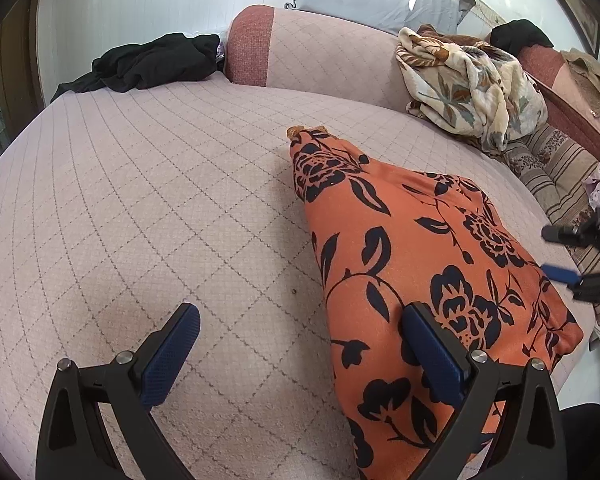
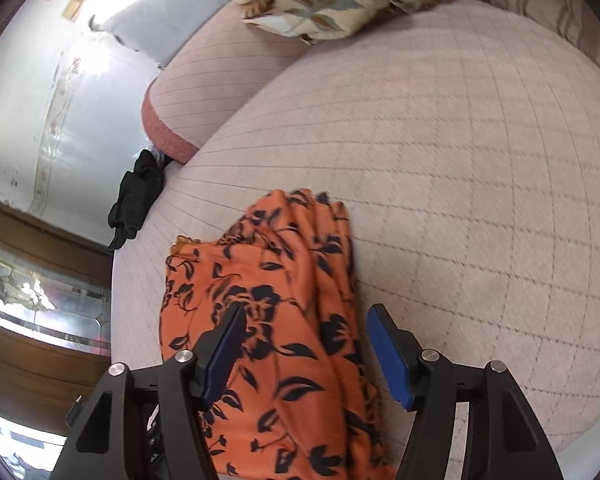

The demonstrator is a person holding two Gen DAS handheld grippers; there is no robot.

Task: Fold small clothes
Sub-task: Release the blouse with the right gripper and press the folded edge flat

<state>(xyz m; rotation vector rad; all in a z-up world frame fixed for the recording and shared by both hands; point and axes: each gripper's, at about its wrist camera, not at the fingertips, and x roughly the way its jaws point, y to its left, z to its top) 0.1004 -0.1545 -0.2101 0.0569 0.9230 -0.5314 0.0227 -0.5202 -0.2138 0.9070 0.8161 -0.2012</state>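
The orange floral garment lies lengthwise on the pink quilted bed, folded into a long narrow shape whose near end runs out of the frame at the bottom in both views, so its full length cannot be told. The left tool hangs above the garment's near part with its jaws wide apart; one blue pad covers part of the cloth, the other stands over bare quilt beside the garment, and nothing is gripped. The right tool also stands wide over the garment, with cloth showing between its pads but not pressed by them; this view is slightly blurred. Beyond the garment, a cream leaf-print blanket is heaped against the bolster. Far from the garment, at the bed's corner, lies a black cloth, crumpled and unreadable.
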